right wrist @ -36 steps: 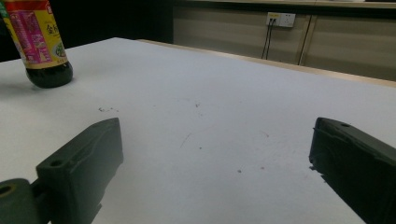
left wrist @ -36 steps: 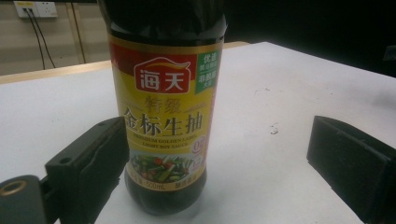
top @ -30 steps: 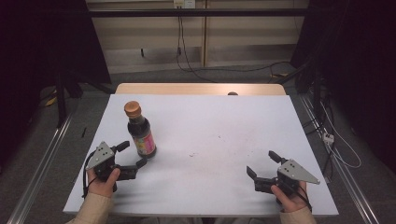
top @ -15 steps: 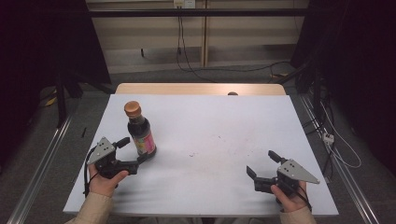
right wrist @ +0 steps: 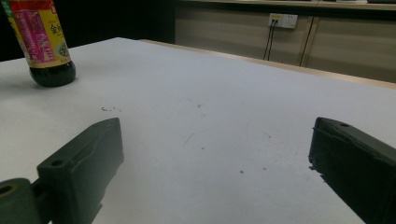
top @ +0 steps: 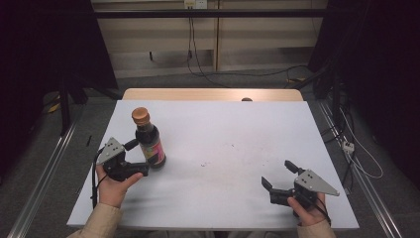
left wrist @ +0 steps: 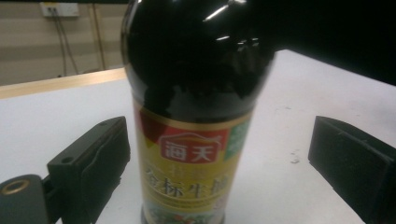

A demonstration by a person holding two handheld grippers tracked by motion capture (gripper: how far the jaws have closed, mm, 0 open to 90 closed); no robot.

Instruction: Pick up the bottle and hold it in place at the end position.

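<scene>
Upright sauce bottle (left wrist: 194,116) stands between the left gripper's (top: 139,159) spread fingers (left wrist: 91,168), untouched

Between the spread jaws of my left claw (left wrist: 215,154) I read the front label (left wrist: 194,163) of the dark bottle (left wrist: 196,70). On its red emblem with a gold edge stand two white characters, 海天. Just below, on the yellow field, runs a row of larger dark characters; I make out 金标生 and then the line blurs, so I cannot give the rest. Lower print is too soft to read.

From my right claw (right wrist: 215,168), the bottle stands well off to its far left, and its label there shows pink and yellow with one clear character, 金; the small print beside it is unreadable.
</scene>
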